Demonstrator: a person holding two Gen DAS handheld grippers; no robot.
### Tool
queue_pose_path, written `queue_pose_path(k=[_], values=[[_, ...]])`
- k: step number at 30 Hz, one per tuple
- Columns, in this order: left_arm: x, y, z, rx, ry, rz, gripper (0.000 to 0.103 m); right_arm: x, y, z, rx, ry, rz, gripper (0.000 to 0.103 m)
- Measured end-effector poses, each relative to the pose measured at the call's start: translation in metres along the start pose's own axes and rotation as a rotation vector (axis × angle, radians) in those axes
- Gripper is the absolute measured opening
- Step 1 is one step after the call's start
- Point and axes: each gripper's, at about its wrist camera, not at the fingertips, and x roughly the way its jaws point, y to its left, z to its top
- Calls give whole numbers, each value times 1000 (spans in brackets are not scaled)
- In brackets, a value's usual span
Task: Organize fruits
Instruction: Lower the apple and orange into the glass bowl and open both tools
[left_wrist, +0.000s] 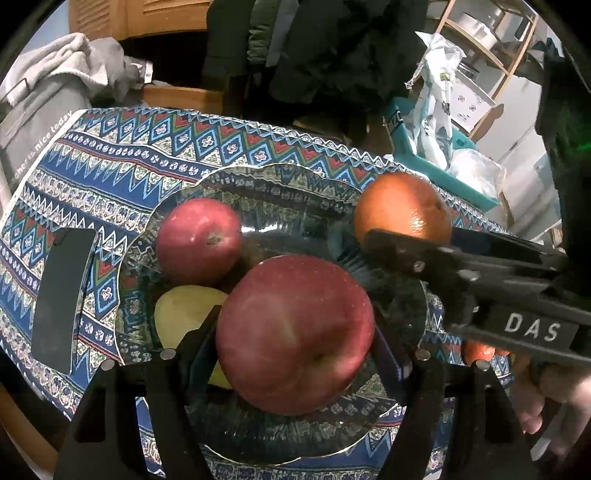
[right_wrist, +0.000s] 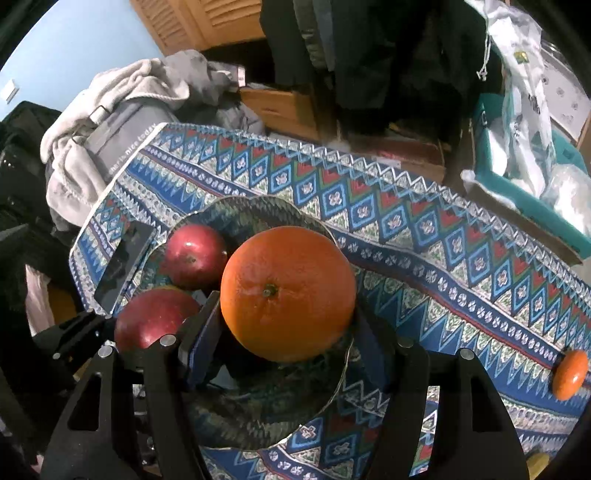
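Note:
My left gripper (left_wrist: 295, 332) is shut on a large red apple (left_wrist: 295, 339), low over a clear glass plate (left_wrist: 258, 170). On the plate lie a smaller red apple (left_wrist: 197, 240) and a yellow fruit (left_wrist: 177, 317), which my left finger partly hides. My right gripper (right_wrist: 288, 306) is shut on a big orange (right_wrist: 288, 291) above the plate's near rim (right_wrist: 314, 413). One of its black fingers (left_wrist: 406, 254) reaches in from the right in the left wrist view, with the orange (left_wrist: 402, 206) at its tip.
A small tangerine (right_wrist: 569, 373) sits on the patterned blue cloth (right_wrist: 424, 258) to the right. A dark phone (left_wrist: 61, 295) lies left of the plate. Grey clothes (right_wrist: 122, 96) are piled beyond the table's far left corner, and a teal bin (left_wrist: 417, 155) with bags stands at the right.

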Motion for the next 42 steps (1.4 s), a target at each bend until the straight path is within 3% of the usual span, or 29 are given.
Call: queue_pose_path(k=[6,9,25,42], values=[[1,-4,-1,24,2,21,76,10,-2,-4,8,25,5,68],[2,-1,1,0,22,-20,75,13,-3,-5,13,35,8,68],[-2,9,-1,-25,22,-17,75,29,-5,-10,42,86,39,69],[-7,2,-2,-17,24,-20,75,-14,-15,-1,116,-17,93,70]])
